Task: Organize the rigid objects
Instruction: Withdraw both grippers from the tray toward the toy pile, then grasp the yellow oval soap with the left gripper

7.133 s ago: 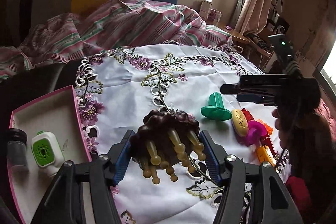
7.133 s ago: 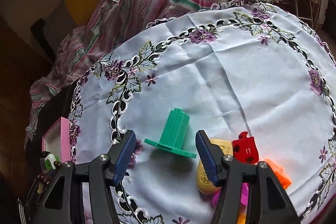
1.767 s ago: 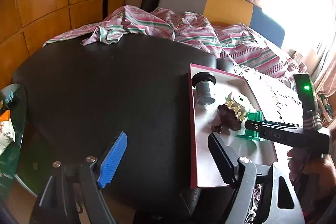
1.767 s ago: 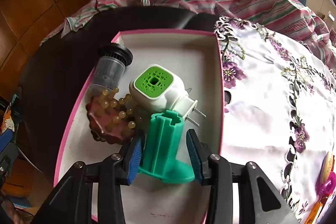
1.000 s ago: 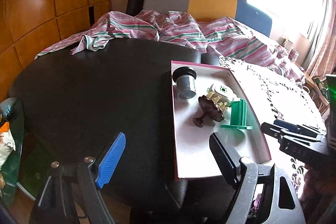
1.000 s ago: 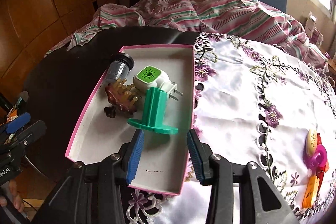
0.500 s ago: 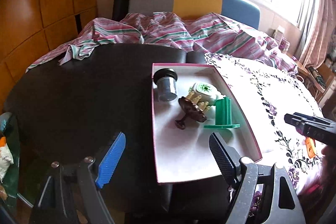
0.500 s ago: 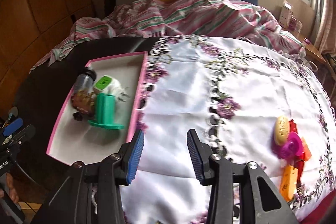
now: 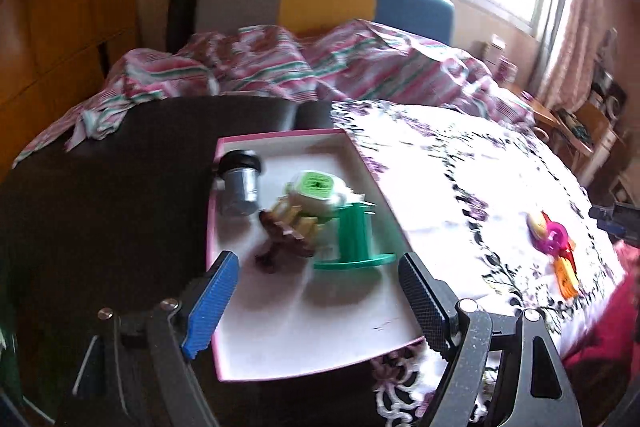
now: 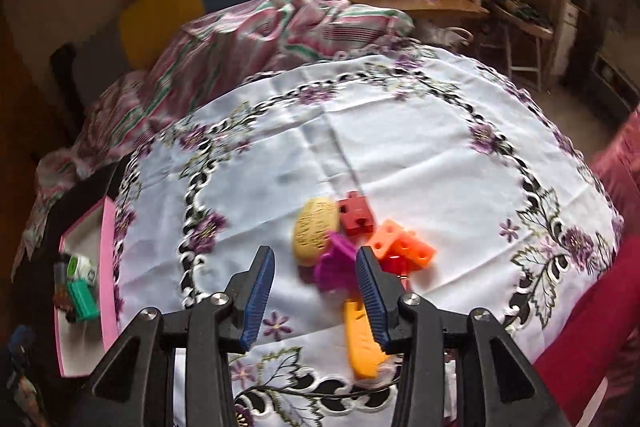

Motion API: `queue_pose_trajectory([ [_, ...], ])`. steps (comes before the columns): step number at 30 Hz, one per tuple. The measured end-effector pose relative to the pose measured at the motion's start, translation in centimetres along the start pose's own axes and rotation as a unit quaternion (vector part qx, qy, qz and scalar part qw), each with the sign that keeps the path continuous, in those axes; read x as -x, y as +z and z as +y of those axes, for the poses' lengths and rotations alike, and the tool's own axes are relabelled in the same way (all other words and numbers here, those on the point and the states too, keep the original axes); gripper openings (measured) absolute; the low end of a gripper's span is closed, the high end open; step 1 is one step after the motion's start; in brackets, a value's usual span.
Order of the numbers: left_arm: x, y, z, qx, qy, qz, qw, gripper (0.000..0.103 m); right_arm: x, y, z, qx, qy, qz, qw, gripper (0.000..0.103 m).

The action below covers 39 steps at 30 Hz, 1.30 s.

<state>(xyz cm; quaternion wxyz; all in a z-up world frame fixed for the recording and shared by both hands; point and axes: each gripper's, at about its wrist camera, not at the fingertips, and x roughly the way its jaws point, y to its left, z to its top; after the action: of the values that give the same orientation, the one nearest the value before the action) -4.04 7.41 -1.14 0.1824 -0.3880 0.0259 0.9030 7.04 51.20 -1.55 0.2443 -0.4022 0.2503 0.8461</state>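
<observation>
A pink-rimmed white tray (image 9: pixel 280 315) holds a green plastic stand (image 9: pixel 354 239), a brown brush with yellow bristles (image 9: pixel 286 229), a white and green plug-in device (image 9: pixel 314 187) and a grey cylinder (image 9: pixel 240 183). My left gripper (image 9: pixel 316 303) is open and empty above the tray's near end. My right gripper (image 10: pixel 316 297) is open and empty, just in front of a pile of toys: a purple piece (image 10: pixel 336 265), a yellow oval (image 10: pixel 314 229), a red puzzle piece (image 10: pixel 356 213), orange blocks (image 10: pixel 404 245) and a yellow piece (image 10: pixel 360 341). The pile also shows in the left wrist view (image 9: pixel 554 243).
A white embroidered tablecloth (image 10: pixel 360 147) covers the round table. The tray lies at its left edge on a black surface (image 9: pixel 100 187). A striped blanket (image 9: pixel 280 67) lies behind on a sofa. A wooden side table (image 10: pixel 420 1) stands at the back right.
My right gripper has swung right from the tray to the toy pile, open and empty. My left gripper has turned right, the tray now between its fingers. The green stand stays in the tray.
</observation>
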Motion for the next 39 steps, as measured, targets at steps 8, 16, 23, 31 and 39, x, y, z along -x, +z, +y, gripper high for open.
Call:
queue_pose_trajectory([
  [8, -1.4, 1.2, -4.8, -0.037, -0.053, 0.018, 0.9977, 0.083, -2.6, 0.5, -6.1, -0.090, -0.018, 0.013, 0.996, 0.043],
  [16, -3.8, 2.1, -9.6, -0.080, -0.077, 0.041, 0.9930, 0.083, -4.7, -0.1, -4.0, -0.064, 0.062, 0.051, 0.995, 0.043],
  [23, -6.6, 2.6, -11.6, -0.083, -0.083, 0.068, 0.9907, 0.083, -5.0, -0.1, -5.2, -0.105, 0.058, 0.036, 0.992, 0.043],
  [31, -11.8, 3.4, -18.5, -0.111, -0.139, 0.122, 0.9765, 0.074, -4.9, 0.3, -6.4, -0.131, 0.050, 0.028, 0.990, 0.043],
  [39, -16.9, 4.3, -27.2, -0.144, -0.206, 0.173, 0.9524, 0.067, -5.1, 0.5, -6.7, -0.133, 0.053, 0.030, 0.989, 0.043],
])
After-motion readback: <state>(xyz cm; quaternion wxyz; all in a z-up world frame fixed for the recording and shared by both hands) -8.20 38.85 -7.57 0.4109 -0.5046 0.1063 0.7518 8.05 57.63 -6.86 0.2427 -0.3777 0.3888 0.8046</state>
